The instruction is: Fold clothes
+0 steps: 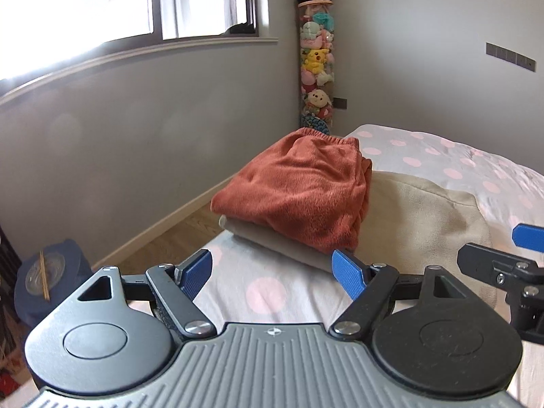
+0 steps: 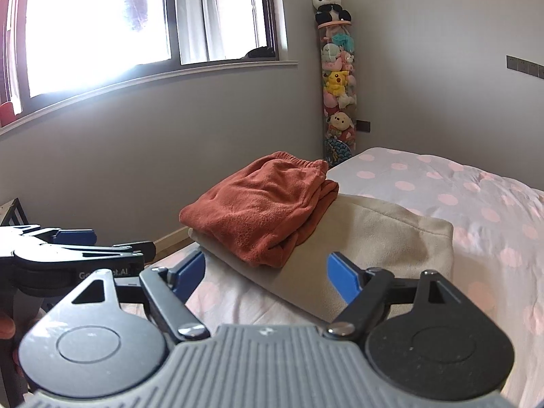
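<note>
From the left wrist, the left gripper (image 1: pixel 277 273) has its jaws spread and empty, short of the folded red garment (image 1: pixel 299 190) stacked on a folded beige one (image 1: pixel 425 217) near the bed (image 1: pixel 442 156)'s window-side edge. From the right wrist, the right gripper (image 2: pixel 270 277) is likewise spread and empty; both pieces look folded, so little seems left.

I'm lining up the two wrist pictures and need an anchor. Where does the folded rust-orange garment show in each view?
Left wrist view: the rust-orange garment lies just right of centre, folded, atop a beige garment on the bed.
Right wrist view: the same garment lies just left of centre, on that beige piece.
Shared landmark: the tall tube of plush toys in the corner, a panda on top, stands behind it in both.
</note>
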